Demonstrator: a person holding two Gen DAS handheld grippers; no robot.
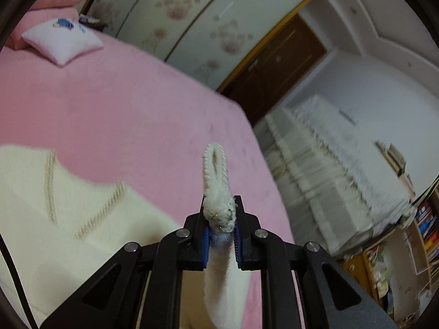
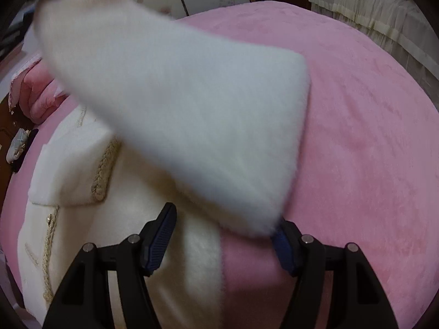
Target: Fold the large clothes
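A pink bed (image 2: 356, 109) carries a cream coat (image 2: 82, 233) with braided trim. Its sleeve (image 2: 178, 104) is lifted, the cuff (image 1: 216, 192) clamped in the left tool (image 1: 221, 227). The right tool (image 2: 222, 235) stands apart over the coat's edge. No readable writing anywhere.

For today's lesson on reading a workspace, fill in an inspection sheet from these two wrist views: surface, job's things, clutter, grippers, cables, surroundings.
Surface: pink bed cover, bare around the garment.
Job's things: cream coat with braided trim lies on the bed; its sleeve is lifted.
Clutter: white cushion near the bed's head.
Grippers: left gripper shut on the sleeve cuff; right gripper open, holding nothing.
Cables: dark cable at the left view's edge.
Surroundings: floral wardrobe doors, brown door, bookshelf.
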